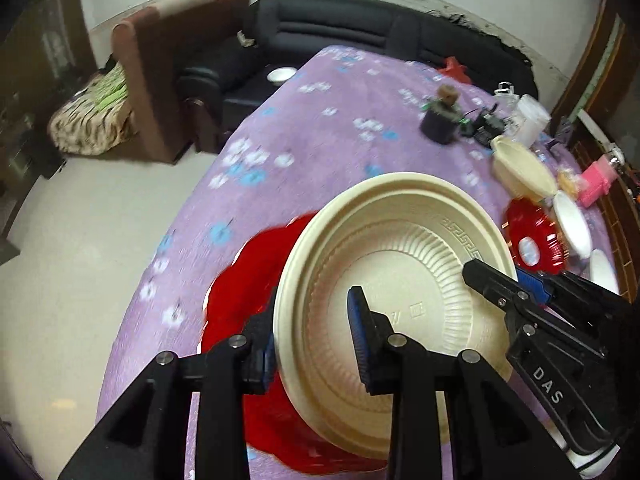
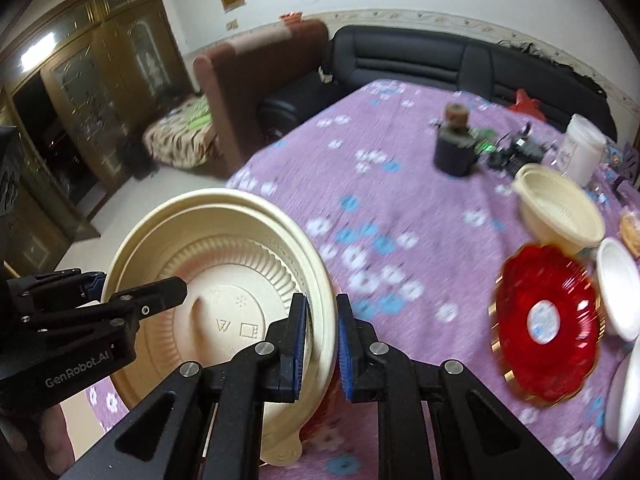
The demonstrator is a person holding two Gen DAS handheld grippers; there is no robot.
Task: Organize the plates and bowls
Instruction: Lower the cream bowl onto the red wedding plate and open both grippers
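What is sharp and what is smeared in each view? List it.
Left wrist view: the cream bowl and the left tongs are crisp, while the floral tablecloth and red plate smear with motion. Right wrist view: the right tongs are sharp, the far red plate blurred; the fisheye bends the sofa.

Red plate [image 1: 240,304] mostly hidden beneath cream bowl [image 1: 400,248] (tablecloth [image 2: 400,200] pattern motion-blurred).
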